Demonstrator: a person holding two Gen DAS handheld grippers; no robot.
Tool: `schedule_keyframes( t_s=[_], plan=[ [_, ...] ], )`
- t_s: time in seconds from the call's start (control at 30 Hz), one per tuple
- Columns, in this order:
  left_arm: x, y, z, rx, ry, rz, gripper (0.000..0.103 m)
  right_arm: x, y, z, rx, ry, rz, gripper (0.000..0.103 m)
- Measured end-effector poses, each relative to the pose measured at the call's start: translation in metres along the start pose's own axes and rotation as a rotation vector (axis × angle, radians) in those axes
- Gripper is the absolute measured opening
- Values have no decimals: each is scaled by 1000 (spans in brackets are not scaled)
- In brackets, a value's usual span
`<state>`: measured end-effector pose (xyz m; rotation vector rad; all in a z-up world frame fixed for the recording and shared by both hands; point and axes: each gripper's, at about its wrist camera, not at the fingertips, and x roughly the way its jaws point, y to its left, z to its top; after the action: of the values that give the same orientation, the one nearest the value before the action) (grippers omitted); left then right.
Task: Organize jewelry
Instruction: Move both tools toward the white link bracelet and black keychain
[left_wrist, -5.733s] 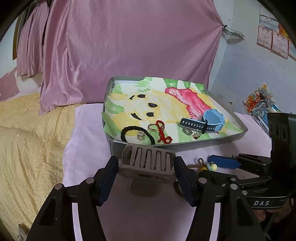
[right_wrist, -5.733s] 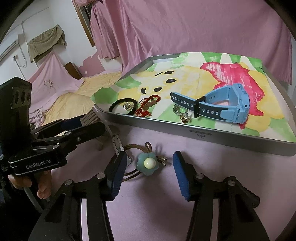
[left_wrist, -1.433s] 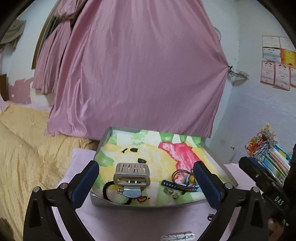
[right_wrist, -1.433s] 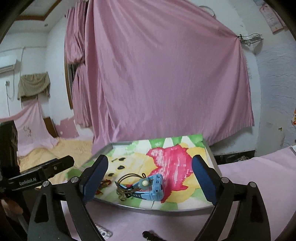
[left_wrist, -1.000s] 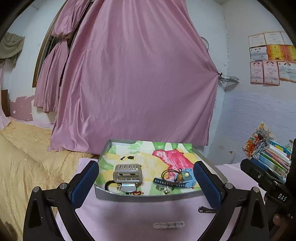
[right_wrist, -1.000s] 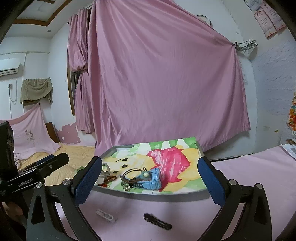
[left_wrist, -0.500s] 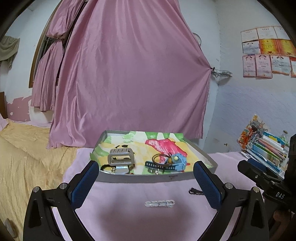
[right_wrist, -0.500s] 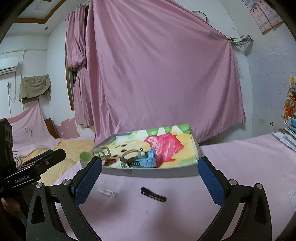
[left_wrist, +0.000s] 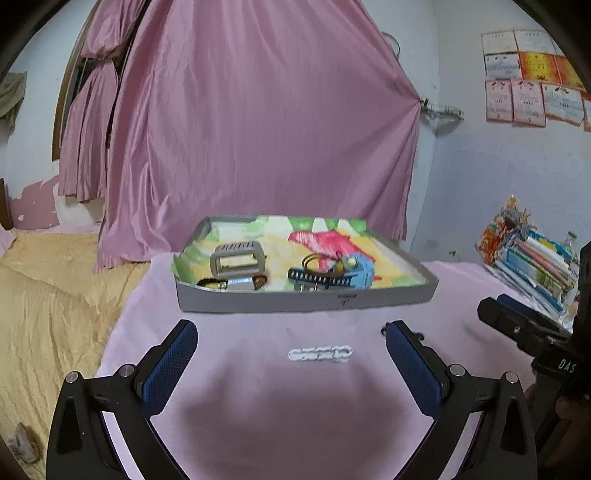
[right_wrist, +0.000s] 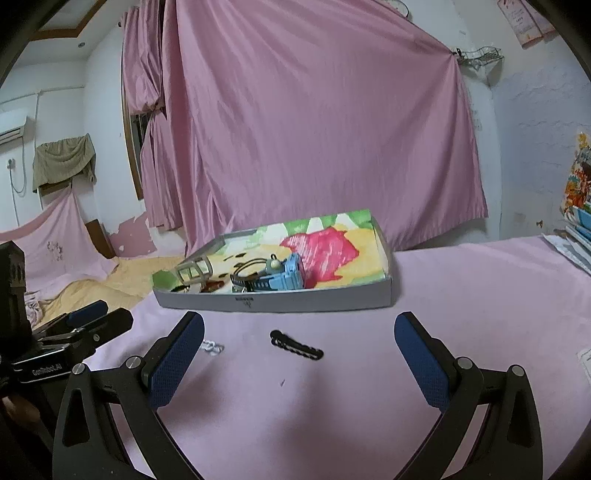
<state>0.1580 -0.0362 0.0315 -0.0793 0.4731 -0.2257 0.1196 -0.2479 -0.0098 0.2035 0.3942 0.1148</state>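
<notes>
Left gripper (left_wrist: 291, 354) and right gripper (right_wrist: 299, 345): black skeletal frames with triangular cut-outs, silver screws at the joints, and blue textured pads (left_wrist: 168, 367) on each finger. White lettering "DAS" marks the right unit, "GenRobot.AI" the left.

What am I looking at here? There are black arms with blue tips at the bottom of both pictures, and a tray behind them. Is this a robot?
No robot: a person holds a two-finger tool in each hand, each with a camera looking along its fingers. One picture comes from the left gripper, the other from the right gripper. Both are open and hold nothing. On the pink cloth stands a grey tray with a blue watch, a grey clip and small jewelry. In front of the tray lie a white hair clip and a black hair clip.
</notes>
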Motion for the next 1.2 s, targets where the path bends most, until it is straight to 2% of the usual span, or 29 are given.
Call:
schedule_keyframes(
  t_s=[0.23, 0.6, 0.87, 1.1, 1.2],
  plan=[
    [14, 4, 0, 36, 100, -14, 103, 20, -5, 0, -2, 109, 22, 101],
    [51, -2, 0, 187, 273, -9, 103, 59, -19, 4, -46, 321, 33, 101],
    [79, -6, -1, 215, 422, -67, 102, 96, -18, 10, -129, 496, 73, 101],
    [95, -8, 5, 251, 437, -60, 102, 109, -12, 15, -185, 524, 103, 101],
    [100, -10, 6, 275, 442, -62, 102, 114, -9, 16, -197, 525, 117, 92]
  ],
)
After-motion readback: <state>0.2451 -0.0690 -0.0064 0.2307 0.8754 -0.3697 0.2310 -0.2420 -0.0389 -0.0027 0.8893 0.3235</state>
